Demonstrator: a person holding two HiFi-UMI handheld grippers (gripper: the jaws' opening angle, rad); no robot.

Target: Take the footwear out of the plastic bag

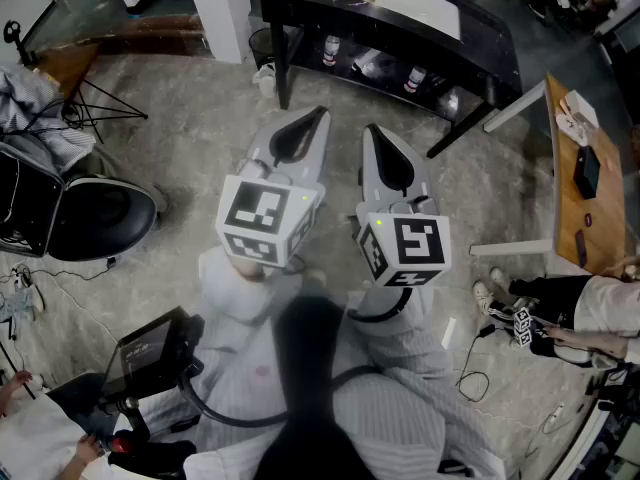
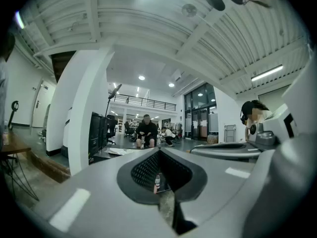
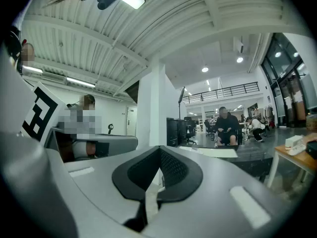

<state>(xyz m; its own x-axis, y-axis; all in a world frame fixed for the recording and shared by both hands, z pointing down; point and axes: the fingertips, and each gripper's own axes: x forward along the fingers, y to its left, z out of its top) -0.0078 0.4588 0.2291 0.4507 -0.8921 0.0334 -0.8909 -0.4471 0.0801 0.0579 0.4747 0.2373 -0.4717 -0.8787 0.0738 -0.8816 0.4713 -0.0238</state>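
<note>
No plastic bag and no footwear show in any view. In the head view my left gripper (image 1: 316, 116) and right gripper (image 1: 369, 131) are held side by side above the stone floor, both pointing forward toward a black table (image 1: 400, 13). Each has its jaws closed together with nothing between them. In the left gripper view the left gripper (image 2: 158, 151) points level across a large hall. The right gripper (image 3: 159, 148) is shut and empty in its own view too. My grey sleeves fill the bottom of the head view.
A white pillar (image 1: 225, 8) stands left of the black table. A wooden table (image 1: 570, 168) is at the right, with a seated person (image 1: 585, 308) below it. A black chair (image 1: 90, 218) and a black device (image 1: 150, 353) are on the left. A person (image 2: 146, 130) sits far off.
</note>
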